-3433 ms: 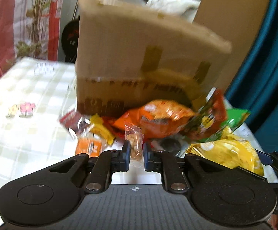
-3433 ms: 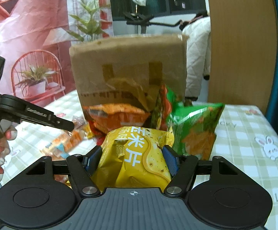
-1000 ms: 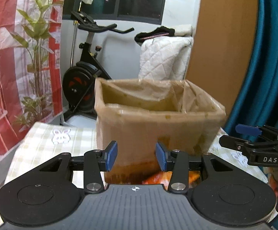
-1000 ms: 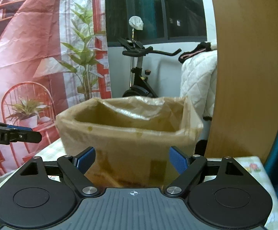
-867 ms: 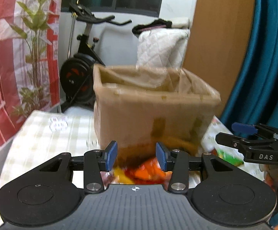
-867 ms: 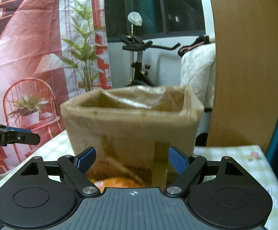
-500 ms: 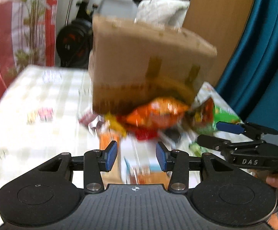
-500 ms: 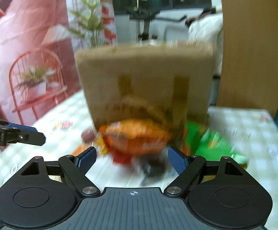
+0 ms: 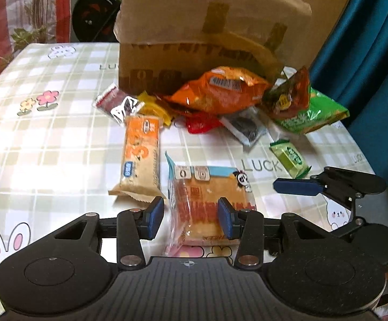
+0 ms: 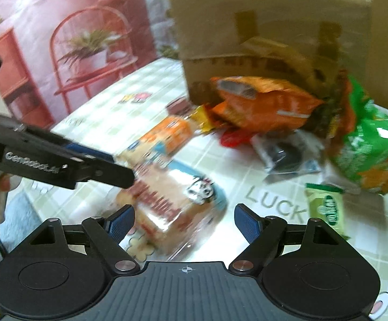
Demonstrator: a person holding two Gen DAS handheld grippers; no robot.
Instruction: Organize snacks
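A clear-wrapped cake packet with a blue top and a panda face (image 9: 207, 203) lies on the checked tablecloth. My left gripper (image 9: 191, 218) is open with its blue pads on either side of the packet's near end, not pressing it. My right gripper (image 10: 184, 223) is open wide, just above the same packet (image 10: 172, 203). An orange biscuit packet (image 9: 140, 155) lies to the left. A pile of snack bags, with an orange bag (image 9: 218, 91) on top and a green bag (image 9: 311, 112), leans on the cardboard box (image 9: 207, 24).
A small green packet (image 9: 290, 157) lies right of the cake packet. A dark cookie packet (image 9: 247, 128) and small red wrappers sit by the pile. The other gripper (image 9: 327, 184) shows at right. Blue curtain stands at the right; the table's edge is near me.
Both grippers have dropped from the box's rim level down to the table. The cake packet now sits between my left gripper's pads. Both stay open.
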